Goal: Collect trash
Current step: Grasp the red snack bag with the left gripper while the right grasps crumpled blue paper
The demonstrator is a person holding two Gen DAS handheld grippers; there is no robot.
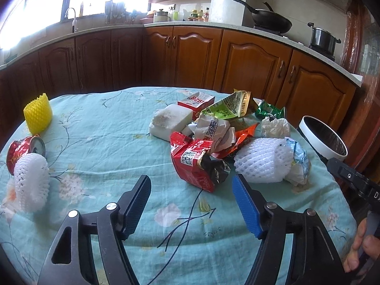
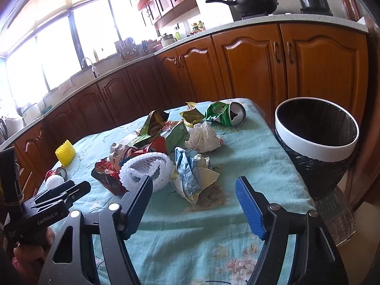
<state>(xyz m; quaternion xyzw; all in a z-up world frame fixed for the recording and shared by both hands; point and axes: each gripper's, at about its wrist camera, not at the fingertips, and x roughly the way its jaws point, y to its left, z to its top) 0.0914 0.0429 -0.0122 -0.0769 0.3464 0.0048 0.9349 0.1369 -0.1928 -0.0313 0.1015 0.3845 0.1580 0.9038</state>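
Observation:
A pile of trash lies on the table with the teal floral cloth (image 1: 114, 147): a red snack bag (image 1: 193, 163), a white foam net (image 1: 261, 160), crumpled wrappers (image 2: 192, 173), a white tissue wad (image 2: 204, 137), a crushed green can (image 2: 225, 114) and a red box (image 1: 197, 101). A white-rimmed trash bin (image 2: 315, 147) with a black liner stands past the table's right edge. My left gripper (image 1: 191, 191) is open and empty, just short of the red bag. My right gripper (image 2: 193, 190) is open and empty, just short of the foam net and wrappers.
A yellow foam net (image 1: 38, 115), a crushed red can (image 1: 22, 150) and another white foam net (image 1: 32, 182) lie at the table's left. A white foam block (image 1: 169, 121) sits mid-table. Wooden cabinets (image 1: 190, 54) and a counter with a wok (image 1: 268, 17) stand behind.

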